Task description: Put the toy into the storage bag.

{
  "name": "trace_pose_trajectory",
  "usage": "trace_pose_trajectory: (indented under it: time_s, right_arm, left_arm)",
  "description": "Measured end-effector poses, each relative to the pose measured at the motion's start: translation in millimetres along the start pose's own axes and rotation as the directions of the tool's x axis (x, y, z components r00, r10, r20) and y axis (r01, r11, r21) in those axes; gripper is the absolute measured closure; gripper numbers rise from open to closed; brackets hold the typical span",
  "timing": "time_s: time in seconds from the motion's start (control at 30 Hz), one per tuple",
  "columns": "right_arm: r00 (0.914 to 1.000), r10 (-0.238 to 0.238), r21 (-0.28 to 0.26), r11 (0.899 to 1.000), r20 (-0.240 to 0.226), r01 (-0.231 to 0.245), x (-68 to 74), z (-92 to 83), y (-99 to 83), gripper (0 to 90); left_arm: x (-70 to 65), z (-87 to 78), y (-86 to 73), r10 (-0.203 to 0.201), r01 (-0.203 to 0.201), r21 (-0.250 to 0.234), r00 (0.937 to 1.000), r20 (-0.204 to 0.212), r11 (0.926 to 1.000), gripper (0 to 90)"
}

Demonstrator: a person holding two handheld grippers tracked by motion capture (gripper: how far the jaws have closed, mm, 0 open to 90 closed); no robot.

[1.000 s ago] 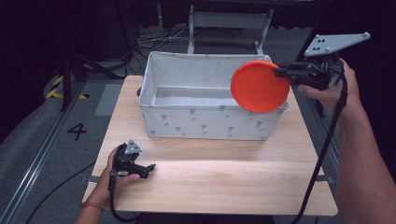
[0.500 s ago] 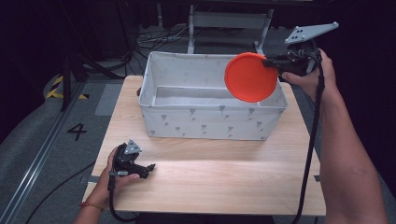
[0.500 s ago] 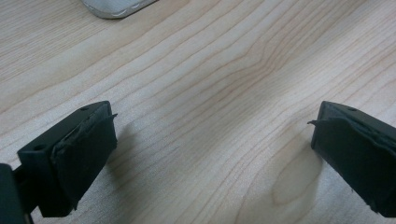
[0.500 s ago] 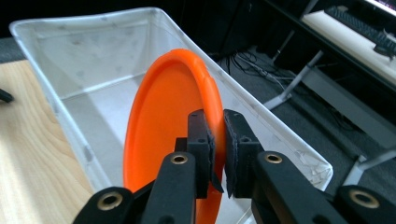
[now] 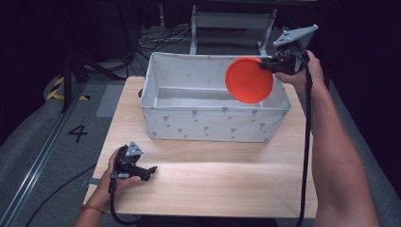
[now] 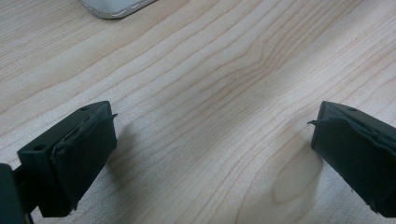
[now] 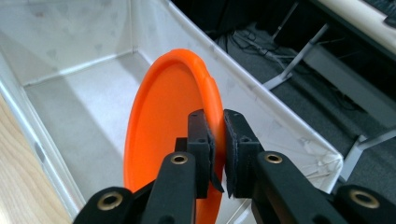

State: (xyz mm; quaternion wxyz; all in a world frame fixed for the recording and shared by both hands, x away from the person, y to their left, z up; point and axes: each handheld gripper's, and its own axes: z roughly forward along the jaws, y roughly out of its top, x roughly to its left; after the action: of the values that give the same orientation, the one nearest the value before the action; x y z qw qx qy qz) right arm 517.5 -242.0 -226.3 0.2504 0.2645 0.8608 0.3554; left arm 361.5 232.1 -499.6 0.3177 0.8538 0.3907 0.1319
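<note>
A round orange plastic disc (image 5: 248, 79) stood on edge above the right end of a white fabric storage bin (image 5: 213, 124) printed with small grey motifs, its rim pinched between the right gripper (image 5: 263, 65)'s closed jaws. The left gripper (image 5: 150, 170) rested on the pale wooden table (image 5: 222, 179), jaws spread wide. A black "4" (image 5: 77, 133) marked the grey floor.

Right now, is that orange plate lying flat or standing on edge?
On edge. The plate hangs upright over the right end of the bin, and the right gripper pinches its rim between shut jaws.
</note>
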Motion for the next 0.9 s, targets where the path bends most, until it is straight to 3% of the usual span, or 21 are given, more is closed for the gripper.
trace_pose_trajectory:
  time_s: [0.13, 0.27, 0.43, 0.5, 0.57, 0.73, 0.83, 0.87, 0.9]
  right_arm:
    - [0.9994, -0.033, 0.040, 0.999, -0.011, 0.033, 1.0, 10.9, -4.1, 82.4]
    - [0.9960, -0.068, 0.052, 0.996, -0.058, 0.071, 2.7, 21.2, -9.0, 82.4]
    - [0.9829, -0.136, 0.093, 0.985, -0.125, 0.148, 6.5, 29.6, -13.9, 82.3]
    - [0.9728, -0.164, 0.105, 0.978, -0.163, 0.182, 8.2, 31.5, -17.1, 82.3]
    - [0.9698, -0.169, 0.112, 0.975, -0.176, 0.190, 8.8, 32.2, -18.2, 82.3]
    - [0.9365, -0.228, 0.185, 0.942, -0.267, 0.281, 17.4, 39.6, -25.2, 82.3]
    - [0.9257, -0.235, 0.229, 0.924, -0.297, 0.307, 21.9, 44.5, -28.0, 82.2]
    - [0.9257, -0.235, 0.229, 0.924, -0.297, 0.307, 21.9, 44.5, -28.0, 82.2]
    - [0.9232, -0.236, 0.255, 0.913, -0.303, 0.317, 23.2, 48.7, -29.1, 82.2]
  left_arm:
    - [-0.2, 0.1, -0.1, -0.003, 0.003, -0.001, 1.0000, 0.001, 1.0000, 0.5]
    - [-0.1, 0.1, -0.1, -0.003, 0.003, 0.000, 1.0000, 0.001, 1.0000, 0.5]
    - [0.0, 0.1, -0.1, 0.000, 0.000, -0.001, 1.0000, 0.001, 1.0000, 0.5]
    - [0.0, 0.1, -0.1, 0.000, 0.000, -0.001, 1.0000, 0.000, 1.0000, 0.5]
    - [0.0, 0.1, -0.1, 0.000, 0.000, -0.001, 1.0000, 0.000, 1.0000, 0.5]
    - [0.0, -0.1, -0.2, 0.000, 0.000, 0.000, 1.0000, -0.001, 1.0000, 0.5]
    - [0.0, -0.1, -0.2, 0.000, 0.000, -0.001, 1.0000, -0.001, 1.0000, 0.5]
    - [0.0, -0.1, -0.2, 0.000, 0.000, -0.001, 1.0000, -0.001, 1.0000, 0.5]
    - [0.1, 0.0, -0.2, 0.001, -0.001, -0.001, 1.0000, -0.001, 1.0000, 0.5]
